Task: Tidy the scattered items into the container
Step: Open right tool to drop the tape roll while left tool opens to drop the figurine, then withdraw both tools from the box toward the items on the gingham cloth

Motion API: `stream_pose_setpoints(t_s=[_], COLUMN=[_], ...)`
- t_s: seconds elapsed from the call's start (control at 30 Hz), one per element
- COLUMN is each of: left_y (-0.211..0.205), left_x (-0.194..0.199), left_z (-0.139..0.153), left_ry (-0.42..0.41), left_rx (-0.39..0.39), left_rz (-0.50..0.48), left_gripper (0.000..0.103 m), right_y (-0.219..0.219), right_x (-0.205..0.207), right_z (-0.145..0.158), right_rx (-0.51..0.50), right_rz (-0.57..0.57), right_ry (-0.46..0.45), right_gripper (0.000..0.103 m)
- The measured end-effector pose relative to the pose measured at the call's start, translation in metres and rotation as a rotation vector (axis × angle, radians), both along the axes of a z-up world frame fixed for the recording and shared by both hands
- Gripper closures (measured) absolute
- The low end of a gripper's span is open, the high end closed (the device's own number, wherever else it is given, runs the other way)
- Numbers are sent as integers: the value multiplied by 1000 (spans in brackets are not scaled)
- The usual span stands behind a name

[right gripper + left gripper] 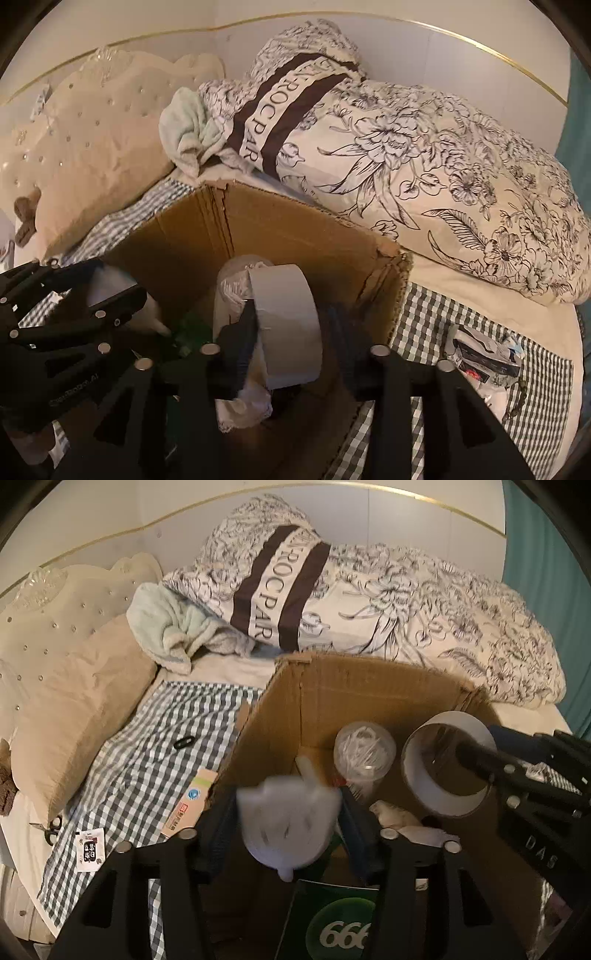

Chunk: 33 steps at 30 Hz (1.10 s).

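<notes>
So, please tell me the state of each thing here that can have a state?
cardboard box: open, partly filled
tape roll: over the box, one finger through its hole
white item: blurred, between open fingers
left hand-held gripper: open
right hand-held gripper: open
scissors: outside the box, on the bed

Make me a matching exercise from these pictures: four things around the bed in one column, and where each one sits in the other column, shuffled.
Things:
1. scissors
2. green 666 booklet
3. small black ring
4. roll of white tape

Places:
a. hanging on one finger of the right tongs
b. on the checked cloth
c. inside the cardboard box
d. on the pale sheet, just off the cloth's left edge

Pairs: 1-d, 2-c, 3-b, 4-a
</notes>
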<state>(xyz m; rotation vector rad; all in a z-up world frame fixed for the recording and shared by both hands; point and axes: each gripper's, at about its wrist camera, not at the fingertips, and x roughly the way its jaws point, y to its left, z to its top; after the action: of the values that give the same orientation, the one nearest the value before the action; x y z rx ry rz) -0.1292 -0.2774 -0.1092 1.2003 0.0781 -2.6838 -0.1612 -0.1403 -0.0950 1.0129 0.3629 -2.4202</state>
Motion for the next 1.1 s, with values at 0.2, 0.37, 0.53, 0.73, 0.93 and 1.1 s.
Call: stream_pose_setpoints(t_s=[0.2,0.37,0.53,0.73,0.93,1.1], left_y=[8,11,17,23,29,35], left_x=[9,18,28,43,59,75], left_z=[19,35,53,78,100,119], left_ry=[39,65,95,159,220,288], left_rx=[-10,-21,-40,-40,-34,-9], left_rz=[-9,4,13,29,65,73], left_gripper=[22,22,22,18,12,6], right_y=[11,23,35,53,75,88], right_x=[9,19,29,47,66,82], right_z=[18,36,49,69,91,110], right_rx=[-30,-49,-63,-89,-114,-122], right_rz=[2,-5,-14,-28,-44,-47], right_ry=[26,54,76,119,168,206], right_gripper=[49,49,49,48,43,40])
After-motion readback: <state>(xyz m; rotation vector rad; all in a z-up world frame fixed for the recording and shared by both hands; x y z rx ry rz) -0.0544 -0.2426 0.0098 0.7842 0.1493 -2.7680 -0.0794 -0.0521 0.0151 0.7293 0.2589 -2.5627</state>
